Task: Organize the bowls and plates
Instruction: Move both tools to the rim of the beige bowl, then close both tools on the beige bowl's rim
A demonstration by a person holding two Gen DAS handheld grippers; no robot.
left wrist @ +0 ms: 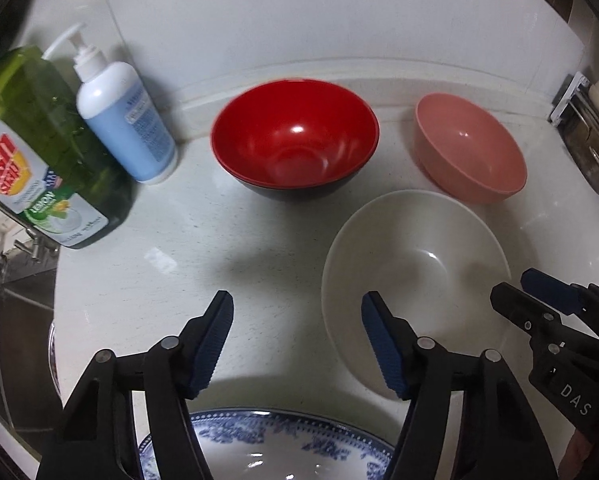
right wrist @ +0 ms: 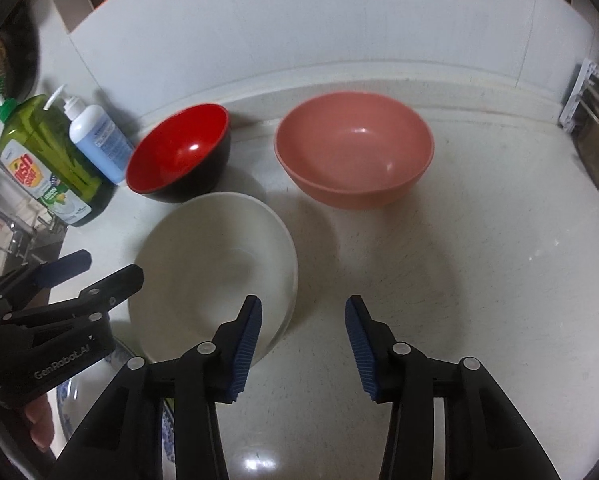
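Black gripper [left wrist: 297,340], ribbed blue pads [left wrist: 213,346]

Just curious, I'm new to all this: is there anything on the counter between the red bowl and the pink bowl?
No. In the left wrist view, only bare white countertop separates the red bowl from the pink bowl; the white bowl sits nearer, in front of that gap.

White speckled countertop [right wrist: 479,280] meets a white wall [right wrist: 299,20]; steel sink faucet [left wrist: 31,246] at left; glossy reflections from overhead light.
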